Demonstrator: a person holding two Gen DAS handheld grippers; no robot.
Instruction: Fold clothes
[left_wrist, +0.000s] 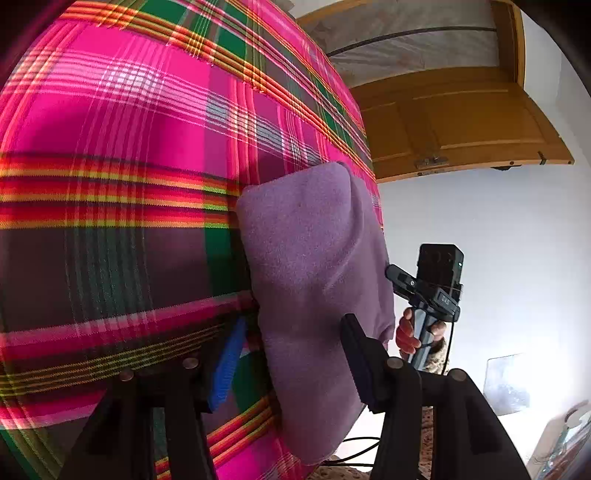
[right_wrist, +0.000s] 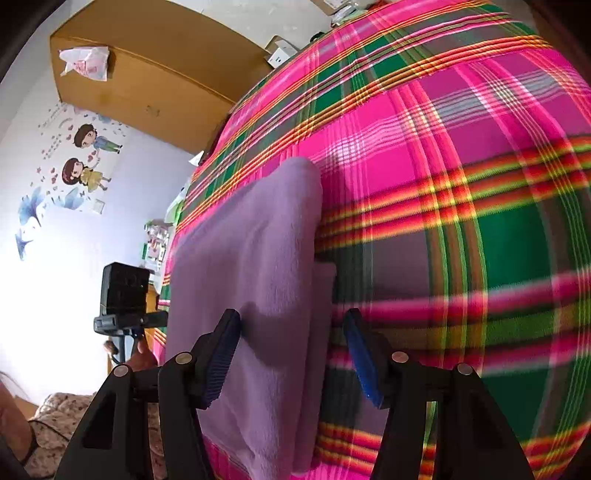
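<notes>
A lilac cloth lies folded into a thick oblong on a pink, green and red plaid sheet. My left gripper is open, hovering at the cloth's near end; its blue pad is off the cloth's left edge and its dark pad is over the right part. In the right wrist view the same lilac cloth rests on the plaid sheet. My right gripper is open and straddles the cloth's near right edge, gripping nothing. Each view shows the other gripper, held in a hand beyond the cloth's far side: the right gripper and the left gripper.
A wooden door stands past the sheet's edge on a white wall. A brown cabinet and cartoon wall stickers are on the other side. Small boxes sit at the sheet's far edge. Floral fabric and cables lie low.
</notes>
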